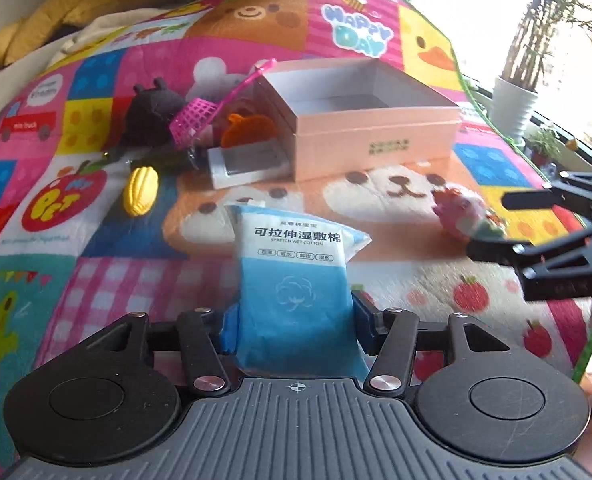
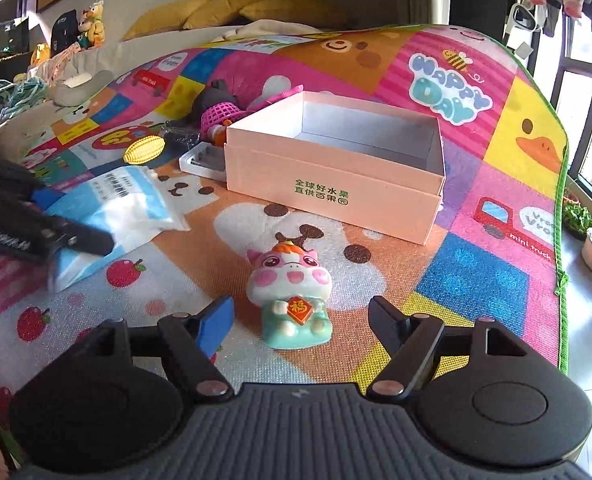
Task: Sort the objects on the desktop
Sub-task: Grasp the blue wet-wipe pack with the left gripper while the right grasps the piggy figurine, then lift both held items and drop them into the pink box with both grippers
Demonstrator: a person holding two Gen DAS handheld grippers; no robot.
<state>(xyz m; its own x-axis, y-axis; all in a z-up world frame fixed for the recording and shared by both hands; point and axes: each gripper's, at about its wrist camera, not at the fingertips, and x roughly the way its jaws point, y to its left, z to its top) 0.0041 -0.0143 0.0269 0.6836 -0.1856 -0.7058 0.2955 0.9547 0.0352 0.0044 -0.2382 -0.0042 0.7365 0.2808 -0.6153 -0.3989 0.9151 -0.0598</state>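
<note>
Low in the left wrist view, the blue cotton pack point(image 1: 296, 276) is pinched between the left gripper point(image 1: 294, 320) pads. Over in the right wrist view, the right gripper point(image 2: 298, 322) is spread wide, with the pink figurine point(image 2: 291, 300) standing untouched between its fingers. Further up-frame, the pink box point(image 2: 336, 172) is seen open on the play mat point(image 2: 476, 280), toys piled just left of it.

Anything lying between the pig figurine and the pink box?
No: only bare play mat between the pig figurine and the pink box, clearest in the right wrist view.
</note>
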